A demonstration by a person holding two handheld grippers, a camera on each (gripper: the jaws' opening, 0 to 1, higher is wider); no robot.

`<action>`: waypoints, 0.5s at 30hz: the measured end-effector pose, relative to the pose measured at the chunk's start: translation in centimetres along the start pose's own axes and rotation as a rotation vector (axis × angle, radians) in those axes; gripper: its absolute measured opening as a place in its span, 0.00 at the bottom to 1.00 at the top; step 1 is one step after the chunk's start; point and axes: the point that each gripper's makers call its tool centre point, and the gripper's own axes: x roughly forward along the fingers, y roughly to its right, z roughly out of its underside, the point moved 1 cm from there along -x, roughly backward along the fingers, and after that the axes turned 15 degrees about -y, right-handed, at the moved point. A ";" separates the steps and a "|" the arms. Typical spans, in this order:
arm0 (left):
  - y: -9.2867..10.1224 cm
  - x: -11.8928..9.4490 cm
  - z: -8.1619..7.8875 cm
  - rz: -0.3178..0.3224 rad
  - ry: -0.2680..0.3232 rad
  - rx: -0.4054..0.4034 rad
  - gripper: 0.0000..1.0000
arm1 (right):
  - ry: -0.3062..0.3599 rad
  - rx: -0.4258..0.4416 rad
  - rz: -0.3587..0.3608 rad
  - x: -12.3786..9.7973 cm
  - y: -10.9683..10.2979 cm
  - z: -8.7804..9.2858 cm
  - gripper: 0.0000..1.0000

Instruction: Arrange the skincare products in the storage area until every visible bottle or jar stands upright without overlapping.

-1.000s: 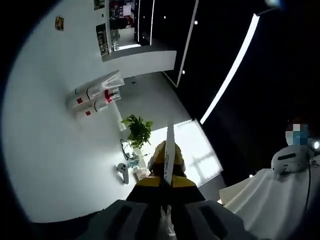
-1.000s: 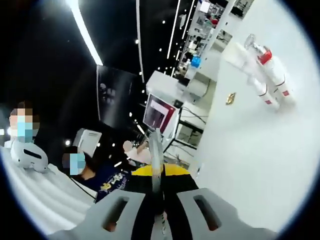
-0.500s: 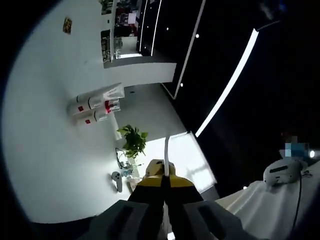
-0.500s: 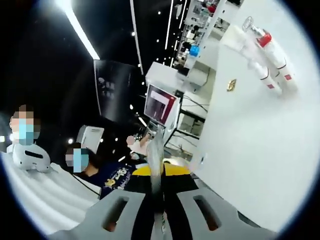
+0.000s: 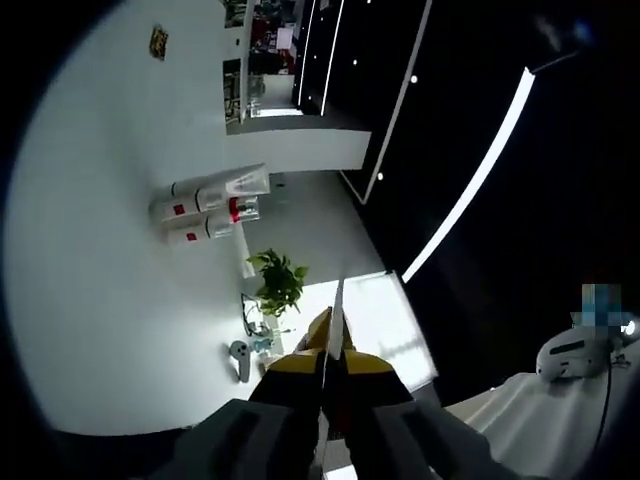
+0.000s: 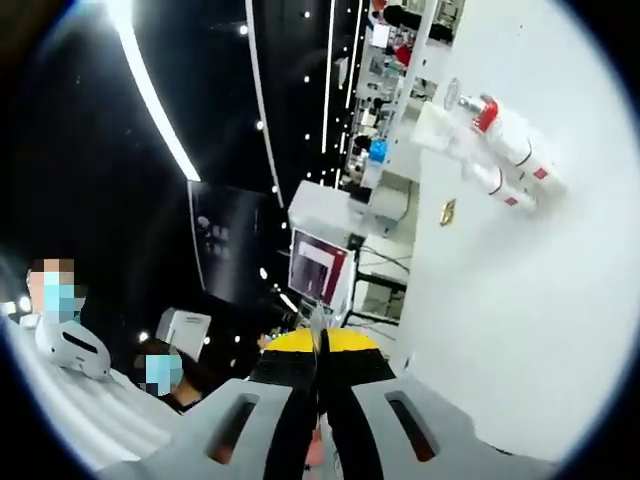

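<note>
- Approaching is the step we judge to be in hand: both pairs of tongs are held well apart from the products, and nothing has been gripped or set upright yet.
- In the left gripper view, the skincare bottles [image 5: 205, 210] sit in the upper left of the frame on the white surface [image 5: 110, 300], a small cluster of white bottles with red labels and a red cap, close together and touching or nearly so.
- In the right gripper view, the same cluster shows in the upper right, with a small gold item [image 6: 448, 211] on the surface just below and left of it.
- We cannot tell from either view whether each bottle stands upright or lies flat, since both cameras are strongly rolled.
- The left tongs [image 5: 334, 330] have their jaws pressed together, tips meeting in a thin line, holding nothing.
- The right tongs [image 6: 318, 345] are likewise closed tip to tip, empty, touching nothing.
- A potted plant [image 5: 278, 283] shows in the middle of the left gripper view, beyond the surface's edge.
- Next, we think, the tongs need turning toward the cluster, the jaws parting wide, then one bottle taken by its body and separated from its neighbours.
</note>
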 end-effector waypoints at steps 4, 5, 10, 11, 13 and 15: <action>-0.3 0.5 1.2 -0.029 -0.070 0.026 0.13 | 0.040 0.024 -0.019 -0.4 0.1 -1.4 0.00; -0.5 0.5 1.2 -0.039 -0.073 0.025 0.10 | 0.007 0.011 -0.013 0.0 0.0 -1.2 0.00; -0.6 0.0 0.8 -0.029 -0.058 0.016 0.05 | -0.120 -0.036 0.003 2.1 -0.2 1.1 0.00; -0.2 0.0 0.9 -0.016 -0.069 0.038 0.04 | -0.117 -0.029 0.010 2.5 0.0 1.3 0.00; 0.1 -0.3 0.8 -0.033 -0.065 0.076 0.03 | -0.108 -0.017 -0.012 2.8 -0.2 1.4 0.00; 0.5 -0.7 0.4 -0.049 -0.056 0.123 0.02 | -0.101 -0.014 -0.012 3.1 -0.3 1.4 0.00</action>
